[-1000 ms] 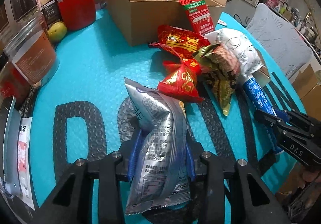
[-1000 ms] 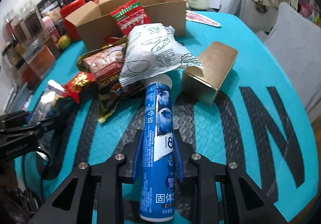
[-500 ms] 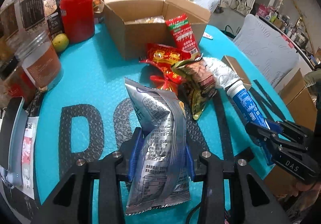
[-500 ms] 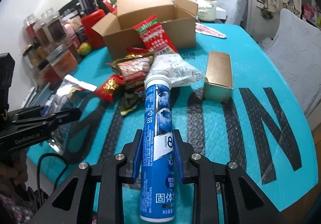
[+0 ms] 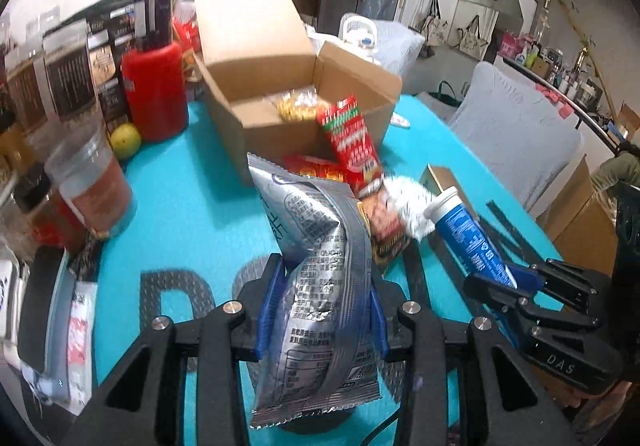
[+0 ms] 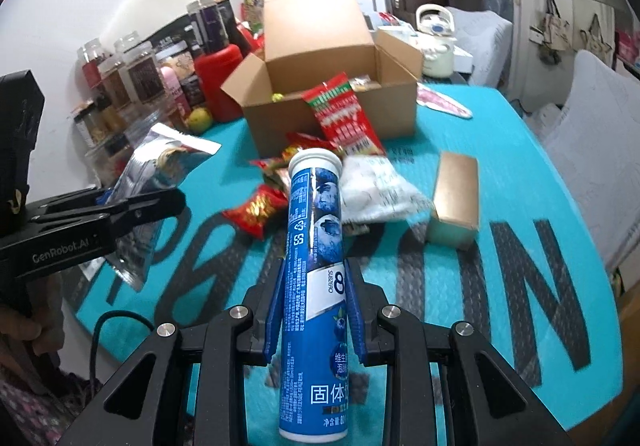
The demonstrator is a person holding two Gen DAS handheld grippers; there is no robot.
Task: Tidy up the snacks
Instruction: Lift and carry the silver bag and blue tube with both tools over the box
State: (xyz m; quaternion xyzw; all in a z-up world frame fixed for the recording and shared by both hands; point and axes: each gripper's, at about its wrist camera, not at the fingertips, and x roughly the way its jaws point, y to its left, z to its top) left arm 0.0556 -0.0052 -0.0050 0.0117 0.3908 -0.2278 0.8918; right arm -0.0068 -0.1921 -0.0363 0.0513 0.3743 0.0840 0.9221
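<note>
My left gripper [image 5: 322,286] is shut on a silver snack bag [image 5: 316,270], held above the teal mat; the same bag [image 6: 156,174] shows at the left of the right wrist view. My right gripper [image 6: 314,286] is shut on a blue tube [image 6: 316,266] with a white cap, also lifted; the tube [image 5: 468,238] appears at the right of the left wrist view. Beyond both lies a pile of snacks: a red packet [image 6: 344,118] leaning on the open cardboard box [image 6: 332,86], a white bag [image 6: 372,194] and small red wrappers [image 6: 256,210].
A gold carton [image 6: 456,198] lies right of the pile. Jars, a red canister [image 5: 156,90], a yellow-green fruit [image 5: 126,142] and a plastic cup [image 5: 96,190] line the mat's left side. A white kettle [image 6: 436,34] stands behind the box. A grey cushion [image 5: 516,142] sits off the table at right.
Both grippers have risen from the mat with their loads, the silver bag and the blue tube, and tilted up, so the box's inside and the room behind have come into view.
</note>
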